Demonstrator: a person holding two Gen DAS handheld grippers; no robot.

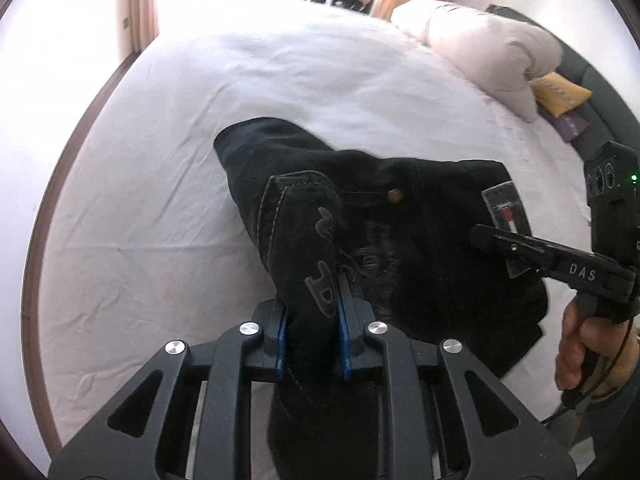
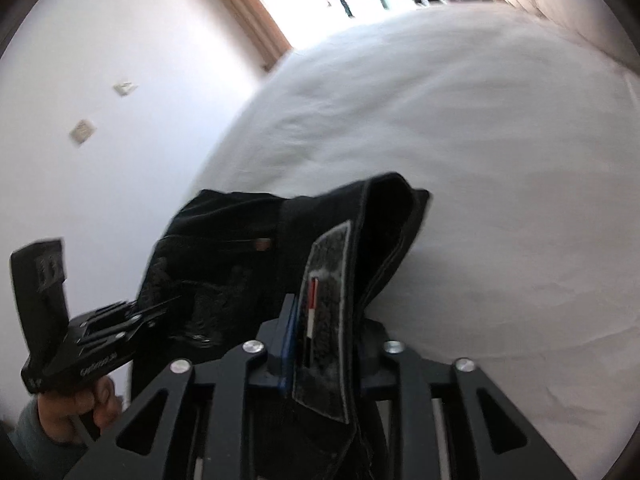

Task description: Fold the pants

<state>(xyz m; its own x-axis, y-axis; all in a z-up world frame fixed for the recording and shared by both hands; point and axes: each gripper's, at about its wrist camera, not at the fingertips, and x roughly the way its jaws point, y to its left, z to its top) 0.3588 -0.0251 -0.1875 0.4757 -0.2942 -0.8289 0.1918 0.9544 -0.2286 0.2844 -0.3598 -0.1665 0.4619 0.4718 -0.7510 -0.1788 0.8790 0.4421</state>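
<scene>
- The bed point(image 1: 168, 184), under a white sheet, filled most of the room as I saw it, and it carried everything else.
- One puffy duvet point(image 1: 492, 44) lay bunched at the bed's far corner, with a single yellow cushion point(image 1: 560, 94) tucked just beside it.
- One pair of black denim pants point(image 1: 400, 248) hung just above the sheet near the closer edge, lifted between the two tools and already doubled over on itself. I judged it fairly heavy and soft. It would be stiff only along the seams and waistband, so it would sag between grips and hold a crease once laid flat.
- The waistband looked the surest place to take hold: thick, stitched and not slippery. A brass rivet point(image 1: 395, 196) and one grey label patch point(image 1: 507, 216) marked that end.
- There were two grippers. The left gripper point(image 1: 312, 344) had its blue-padded tongs drawn narrow, pinching a thick stitched fold of the denim.
- The right gripper point(image 2: 320, 344) was likewise clamped on cloth, at the strip bearing the label patch, with its jaws a little wider to suit the thicker bundle.
- Each tool was carried by one hand: the right hand point(image 1: 576, 344) and the left hand point(image 2: 80, 408) both showed at the frame edges.
</scene>
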